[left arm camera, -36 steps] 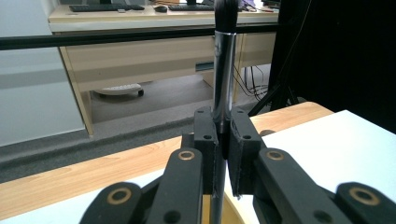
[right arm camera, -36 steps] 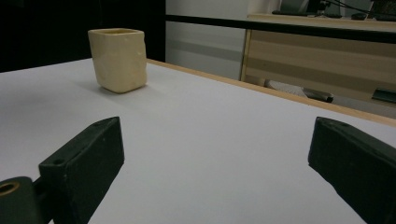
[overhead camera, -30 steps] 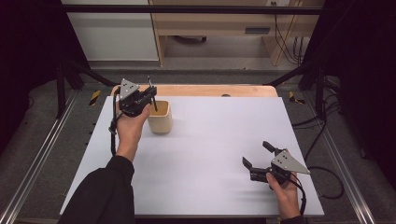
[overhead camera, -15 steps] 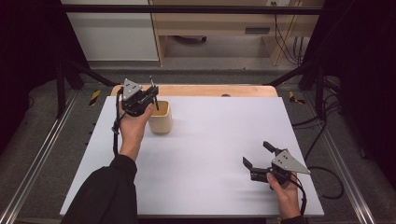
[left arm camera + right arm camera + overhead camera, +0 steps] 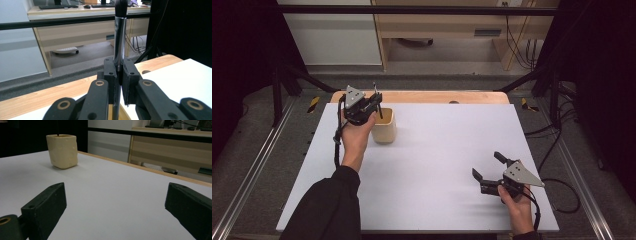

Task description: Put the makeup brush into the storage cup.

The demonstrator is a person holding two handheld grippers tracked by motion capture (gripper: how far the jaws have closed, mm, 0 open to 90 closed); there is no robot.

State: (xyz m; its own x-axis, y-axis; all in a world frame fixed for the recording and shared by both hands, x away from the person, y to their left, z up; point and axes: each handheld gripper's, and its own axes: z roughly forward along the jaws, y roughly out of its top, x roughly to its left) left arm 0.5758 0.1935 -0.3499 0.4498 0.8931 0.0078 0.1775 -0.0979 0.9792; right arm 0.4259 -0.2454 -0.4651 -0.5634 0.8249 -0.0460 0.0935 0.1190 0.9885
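Your left tongs clench a slim black-and-silver brush, long axis upright, directly over the cream square cup. Lower straight. Right tongs released, well apart on the white worktop.

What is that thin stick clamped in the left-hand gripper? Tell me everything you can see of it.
It looks like a makeup brush: a shiny metal ferrule topped by a dark bristle tuft, with a thin dark handle below. It stands nearly upright, pinched between the shut jaws of the left gripper. In the high view its lower end dips into the cream cup at the table's far left.
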